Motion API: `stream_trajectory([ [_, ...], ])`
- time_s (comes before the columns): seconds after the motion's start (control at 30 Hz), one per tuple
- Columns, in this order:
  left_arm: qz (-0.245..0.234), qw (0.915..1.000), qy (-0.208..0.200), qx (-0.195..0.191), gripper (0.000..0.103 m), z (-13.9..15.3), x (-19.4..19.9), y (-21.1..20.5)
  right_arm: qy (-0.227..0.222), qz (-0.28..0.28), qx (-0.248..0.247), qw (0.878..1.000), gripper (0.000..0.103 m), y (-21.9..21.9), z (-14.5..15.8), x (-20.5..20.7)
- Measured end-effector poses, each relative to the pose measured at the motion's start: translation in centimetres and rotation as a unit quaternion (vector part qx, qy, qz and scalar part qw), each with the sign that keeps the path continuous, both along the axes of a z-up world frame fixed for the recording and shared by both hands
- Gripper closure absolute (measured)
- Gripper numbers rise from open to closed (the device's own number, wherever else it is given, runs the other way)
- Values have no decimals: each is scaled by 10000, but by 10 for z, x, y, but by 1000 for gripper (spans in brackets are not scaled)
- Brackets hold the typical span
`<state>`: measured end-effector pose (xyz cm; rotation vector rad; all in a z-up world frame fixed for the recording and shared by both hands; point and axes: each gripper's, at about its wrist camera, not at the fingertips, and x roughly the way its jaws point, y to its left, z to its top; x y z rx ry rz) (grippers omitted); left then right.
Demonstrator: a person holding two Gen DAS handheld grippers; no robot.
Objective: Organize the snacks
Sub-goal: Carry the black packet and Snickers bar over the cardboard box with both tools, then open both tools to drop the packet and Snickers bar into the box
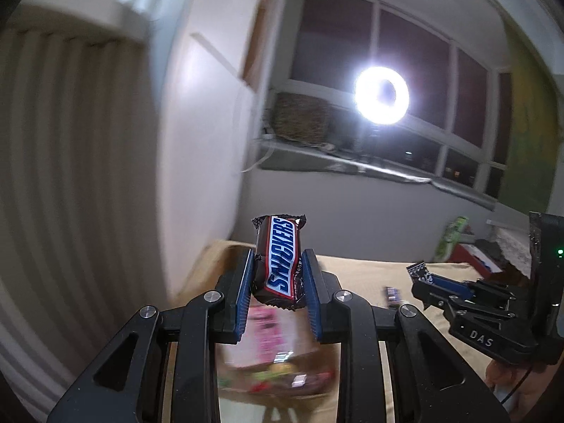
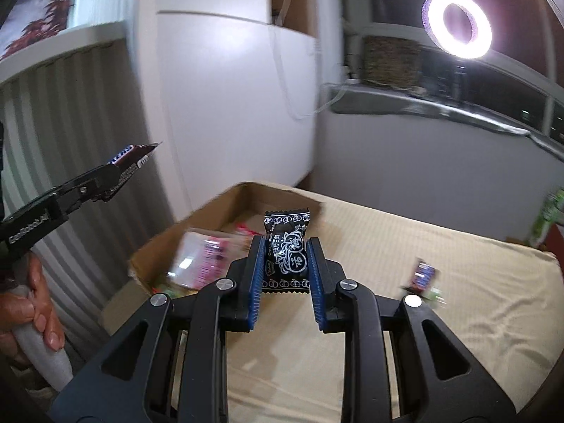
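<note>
My left gripper [image 1: 278,264] is shut on a brown Snickers bar [image 1: 282,253], held upright above a cardboard box [image 1: 303,345] with snacks inside. From the right wrist view the same left gripper [image 2: 116,176] shows at the left edge with the Snickers bar [image 2: 132,157] sticking out of it. My right gripper [image 2: 285,257] is shut on a black plum candy packet [image 2: 287,246], in front of the open cardboard box [image 2: 197,218]. In the left wrist view the right gripper [image 1: 423,275] comes in from the right, with a dark packet [image 1: 417,269] at its tip.
The box stands at the left corner of a beige-covered table [image 2: 405,282]. Loose candies [image 2: 421,276] lie on the cloth to the right; another small one [image 1: 392,295] shows in the left wrist view. A green packet [image 2: 548,216] stands far right. A ring light [image 2: 458,24] shines by the window. A hand [image 2: 31,313] grips the left handle.
</note>
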<state>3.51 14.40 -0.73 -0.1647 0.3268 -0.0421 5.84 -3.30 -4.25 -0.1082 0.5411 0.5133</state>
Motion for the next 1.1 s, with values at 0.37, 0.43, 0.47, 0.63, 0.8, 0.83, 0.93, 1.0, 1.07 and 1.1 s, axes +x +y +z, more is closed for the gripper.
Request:
stream_trajectory([
  [0.37, 663, 9976, 54, 182, 78, 6, -3, 40, -116, 533, 83, 9985, 79, 47, 2, 10],
  [0.43, 557, 9982, 68, 229, 78, 7, 0, 30, -63, 551, 43, 9985, 79, 47, -2, 14],
  [0.47, 504, 9984, 78, 240, 78, 6, 3, 28, -25, 555, 14, 9985, 79, 47, -6, 17],
  [0.63, 220, 9992, 308, 140, 78, -10, 17, 19, 218, 630, -90, 9977, 79, 52, -26, 32],
  [0.8, 71, 9973, 726, 74, 78, -37, 34, 15, 431, 648, -144, 9969, 79, 56, -49, 51],
  [0.83, 39, 9969, 779, 86, 78, -41, 37, 14, 452, 651, -149, 9967, 78, 57, -52, 53],
  [0.93, -52, 9954, 945, 124, 76, -50, 43, 9, 558, 683, -262, 9958, 57, 62, -63, 60],
  [1.0, -9, 9940, 1061, 260, 60, -53, 46, 5, 411, 448, -306, 9977, 36, 59, -64, 60],
  [1.07, 229, 9945, 942, 387, 33, -48, 42, 4, 337, 391, -197, 9985, 36, 51, -61, 60],
  [1.1, 322, 9952, 828, 416, 23, -44, 40, 4, 302, 354, -167, 9988, 36, 49, -59, 59],
])
